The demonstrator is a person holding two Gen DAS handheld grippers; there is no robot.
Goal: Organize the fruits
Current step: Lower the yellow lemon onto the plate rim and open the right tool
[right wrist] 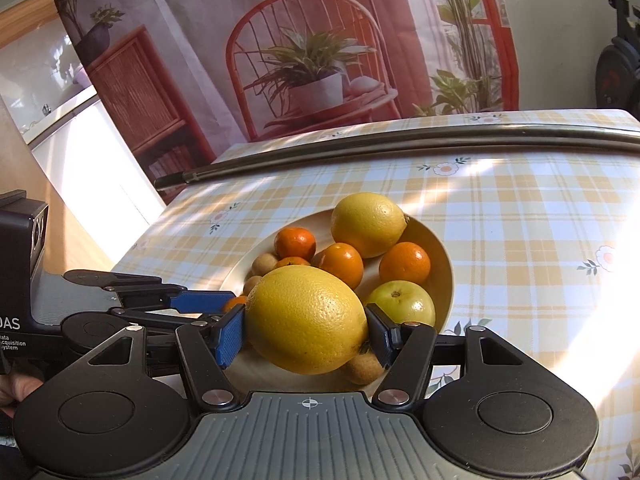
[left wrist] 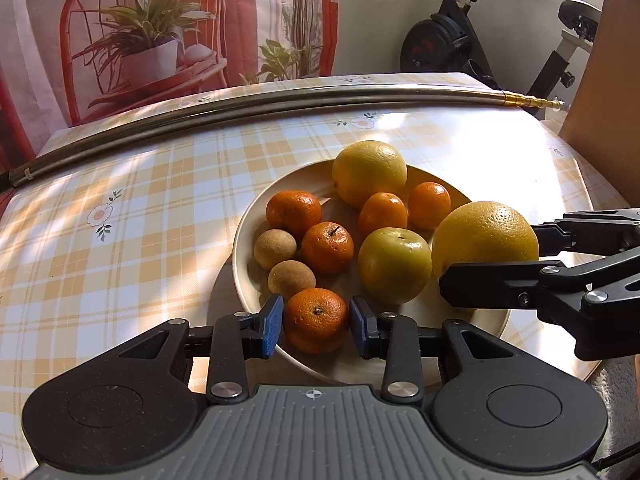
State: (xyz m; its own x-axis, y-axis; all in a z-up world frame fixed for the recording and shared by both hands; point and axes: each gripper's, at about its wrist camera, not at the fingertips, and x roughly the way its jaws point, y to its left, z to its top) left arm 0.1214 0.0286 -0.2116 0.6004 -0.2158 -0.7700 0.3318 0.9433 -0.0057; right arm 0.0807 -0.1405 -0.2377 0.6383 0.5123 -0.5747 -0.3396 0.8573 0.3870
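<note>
- We see a cream bowl on a checked tablecloth, fruit piled inside.
- Left gripper at the bowl's near rim, blue pads either side of a small orange mandarin; left pad touching or nearly touching, right pad shows a thin gap, so we cannot tell if the jaws clamp it.
- Right gripper has its jaws clamped on a big yellow citrus, pads pressed on both sides, fruit at the bowl's right edge in the left view, over the near part of the bowl in the right view.
- Also in the bowl: second big yellow citrus at the far side, a green apple in the middle just beside the gripped citrus, four more mandarins, two small brown round fruits at the left.
- We note a long metal rod lying across the far side of the table, well apart from the bowl.
- Behind: printed curtain, exercise bike at the back right.
</note>
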